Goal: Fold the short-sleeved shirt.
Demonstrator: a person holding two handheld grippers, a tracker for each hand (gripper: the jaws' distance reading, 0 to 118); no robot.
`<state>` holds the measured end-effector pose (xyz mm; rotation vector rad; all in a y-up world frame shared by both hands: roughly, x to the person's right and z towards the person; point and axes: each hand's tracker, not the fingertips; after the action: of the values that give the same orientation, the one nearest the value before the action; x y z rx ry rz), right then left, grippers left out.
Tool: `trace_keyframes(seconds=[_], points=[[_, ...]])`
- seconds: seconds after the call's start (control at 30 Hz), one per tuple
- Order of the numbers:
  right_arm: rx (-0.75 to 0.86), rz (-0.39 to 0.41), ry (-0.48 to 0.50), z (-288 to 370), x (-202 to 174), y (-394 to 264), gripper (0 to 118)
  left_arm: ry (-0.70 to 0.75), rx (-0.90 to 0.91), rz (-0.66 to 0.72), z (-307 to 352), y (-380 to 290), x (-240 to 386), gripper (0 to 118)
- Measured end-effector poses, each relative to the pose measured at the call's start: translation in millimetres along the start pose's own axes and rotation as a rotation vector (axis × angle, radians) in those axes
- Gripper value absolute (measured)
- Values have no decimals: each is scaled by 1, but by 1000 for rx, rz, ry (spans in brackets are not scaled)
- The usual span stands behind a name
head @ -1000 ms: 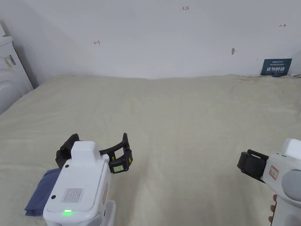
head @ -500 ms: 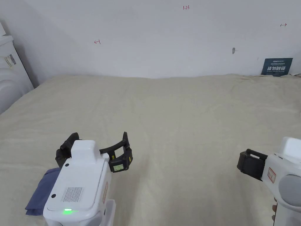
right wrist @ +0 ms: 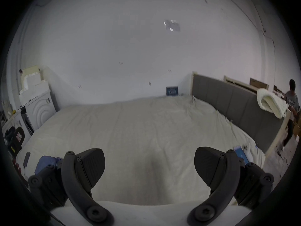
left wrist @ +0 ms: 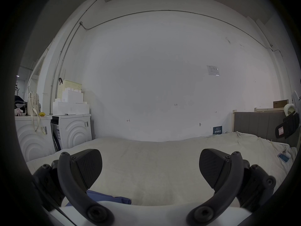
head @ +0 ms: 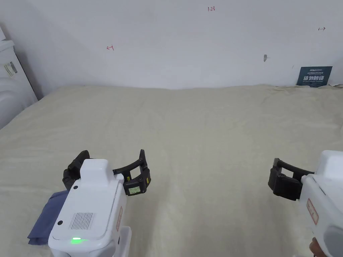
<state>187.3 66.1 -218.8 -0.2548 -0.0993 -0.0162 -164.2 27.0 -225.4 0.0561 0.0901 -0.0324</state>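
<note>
A folded blue shirt [head: 42, 217] lies on the cream bed [head: 207, 134] at the near left, partly hidden under my left gripper's white body. My left gripper [head: 112, 160] hovers just above and beyond it, jaws wide open with nothing between them. In the left gripper view the shirt [left wrist: 109, 197] shows low between the open jaws of the left gripper [left wrist: 150, 162]. My right gripper [head: 284, 182] is far off at the near right; in the right gripper view the right gripper [right wrist: 149, 162] stands open over bare sheet, and the shirt [right wrist: 45, 161] sits at the left.
A white washing machine [head: 13, 87] stands left of the bed and a blue sign [head: 314, 76] leans on the back wall. A grey headboard [right wrist: 228, 105] runs along the right side. A phone [right wrist: 26, 158] lies near the shirt. A person [right wrist: 291, 99] stands beyond the headboard.
My right gripper has risen a little and tilted, so more of its black jaw shows. The left gripper and the shirt have stayed put.
</note>
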Motion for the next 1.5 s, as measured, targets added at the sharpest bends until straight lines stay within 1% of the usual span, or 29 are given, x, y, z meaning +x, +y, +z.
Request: trace_keyframes(seconds=[0.1, 0.13, 0.37, 0.5, 0.67, 0.93, 1.5], points=[[174, -13, 2, 3, 0, -11, 111, 2, 3, -1, 0, 0, 0, 118], [196, -1, 8, 3, 1, -12, 111, 2, 4, -1, 0, 0, 0, 118], [244, 36, -11, 3, 1, -21, 111, 8, 9, 0, 0, 1, -1, 118], [256, 47, -10, 4, 1, -21, 111, 15, 7, 6, -1, 0, -2, 118], [251, 35, -6, 5, 2, -21, 111, 15, 8, 5, -1, 0, -3, 118], [258, 50, -1, 7, 0, -20, 111, 14, 9, 6, -2, 2, -3, 118], [254, 39, 7, 8, 1, -20, 111, 9, 3, 1, 0, 0, -1, 118]])
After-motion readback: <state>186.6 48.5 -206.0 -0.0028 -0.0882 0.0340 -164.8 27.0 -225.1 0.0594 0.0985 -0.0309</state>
